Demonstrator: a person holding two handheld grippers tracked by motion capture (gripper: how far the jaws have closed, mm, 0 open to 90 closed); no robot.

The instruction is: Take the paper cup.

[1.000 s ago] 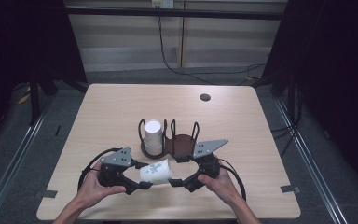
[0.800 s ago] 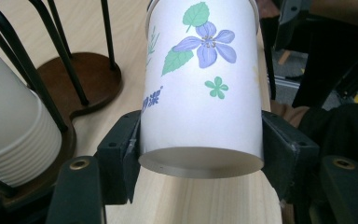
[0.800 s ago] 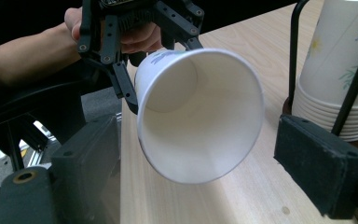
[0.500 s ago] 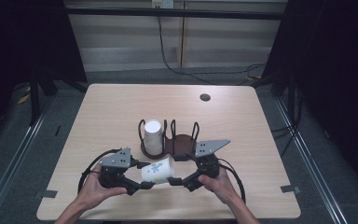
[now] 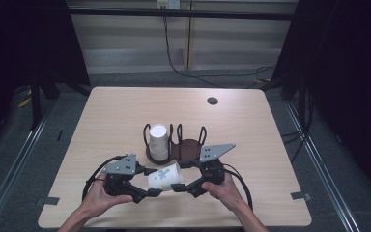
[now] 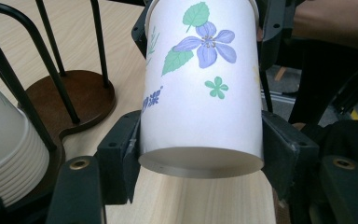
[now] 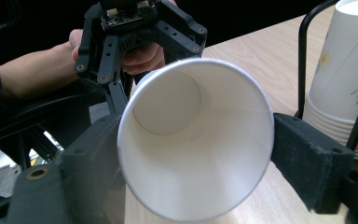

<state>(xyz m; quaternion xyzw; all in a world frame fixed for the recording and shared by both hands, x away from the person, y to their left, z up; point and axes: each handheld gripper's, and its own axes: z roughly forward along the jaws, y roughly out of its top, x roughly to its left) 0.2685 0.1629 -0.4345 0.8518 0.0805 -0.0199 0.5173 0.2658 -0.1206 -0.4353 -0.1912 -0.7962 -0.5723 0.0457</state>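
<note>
Empty paper cup (image 5: 165,177) between both jaws

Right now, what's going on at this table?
A person holds a paper cup on its side between two hand-held grippers, just above the table. The left gripper is clamped on the cup's base end. The right gripper sits at the rim end, its jaws just now closing around it. Behind them, a wire cup holder carries a stack of cups.

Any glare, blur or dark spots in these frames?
High view: table evenly lit, surroundings nearly black, no glare. Left gripper view: flowered paper cup sharp, the near jaws slightly soft. Right gripper view: cup's white inside bright but not blown out, background behind the hand dark.
</note>
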